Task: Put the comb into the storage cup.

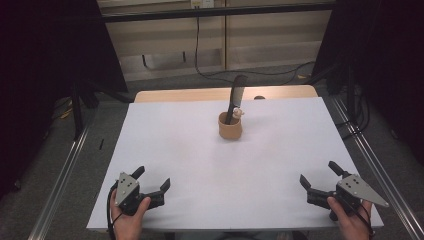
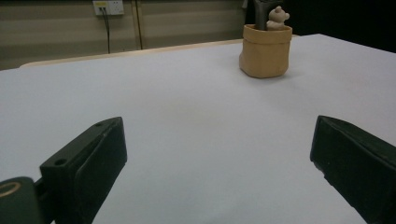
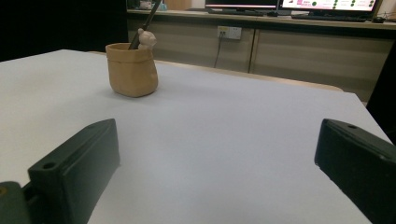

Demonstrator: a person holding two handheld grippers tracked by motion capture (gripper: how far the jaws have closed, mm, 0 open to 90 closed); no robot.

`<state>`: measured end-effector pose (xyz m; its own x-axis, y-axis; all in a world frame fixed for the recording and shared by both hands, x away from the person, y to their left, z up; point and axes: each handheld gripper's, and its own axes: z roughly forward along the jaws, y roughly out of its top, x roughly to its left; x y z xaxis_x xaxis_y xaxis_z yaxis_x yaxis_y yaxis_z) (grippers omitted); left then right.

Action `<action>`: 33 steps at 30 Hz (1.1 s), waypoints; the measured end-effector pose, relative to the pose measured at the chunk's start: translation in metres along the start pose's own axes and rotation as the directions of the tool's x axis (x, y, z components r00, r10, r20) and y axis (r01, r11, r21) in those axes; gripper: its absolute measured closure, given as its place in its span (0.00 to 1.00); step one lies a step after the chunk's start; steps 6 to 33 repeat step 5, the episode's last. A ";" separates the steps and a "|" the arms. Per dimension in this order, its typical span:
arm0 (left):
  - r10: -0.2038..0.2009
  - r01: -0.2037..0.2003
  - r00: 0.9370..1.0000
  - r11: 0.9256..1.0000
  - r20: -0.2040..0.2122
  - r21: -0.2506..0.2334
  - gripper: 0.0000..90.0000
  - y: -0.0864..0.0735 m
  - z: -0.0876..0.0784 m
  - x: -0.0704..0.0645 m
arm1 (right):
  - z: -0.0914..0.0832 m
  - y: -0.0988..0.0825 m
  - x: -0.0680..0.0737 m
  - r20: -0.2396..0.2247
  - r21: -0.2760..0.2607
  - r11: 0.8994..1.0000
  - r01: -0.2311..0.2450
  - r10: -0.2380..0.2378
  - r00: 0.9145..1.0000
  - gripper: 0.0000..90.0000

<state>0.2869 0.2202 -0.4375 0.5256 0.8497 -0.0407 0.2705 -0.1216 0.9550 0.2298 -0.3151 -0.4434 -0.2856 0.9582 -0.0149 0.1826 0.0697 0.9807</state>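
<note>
A tan cup (image 1: 230,126) stands upright near the middle of the white table top (image 1: 200,160), toward the far side. A dark flat tool (image 1: 236,97) leans out of it, and a small pale bear figure (image 1: 238,113) sits at its rim. The cup (image 2: 265,51) lies far ahead in the left gripper view, and the cup (image 3: 132,69) is at upper left in the right gripper view. My left gripper (image 1: 151,179) rests open at the near left corner. My right gripper (image 1: 319,173) rests open at the near right corner. Both hold nothing.
The white top lies over a wooden table whose far edge (image 1: 200,94) shows behind it. Metal rails (image 1: 65,170) run along both sides on the floor. Cables (image 1: 210,70) cross the floor beyond the table, before a beige wall panel with sockets (image 2: 108,7).
</note>
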 end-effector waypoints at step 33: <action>-0.019 0.019 1.000 1.000 0.003 -0.011 0.04 0.000 0.000 0.001 | 0.000 0.000 0.000 -0.001 0.005 1.000 0.000 0.000 1.000 0.00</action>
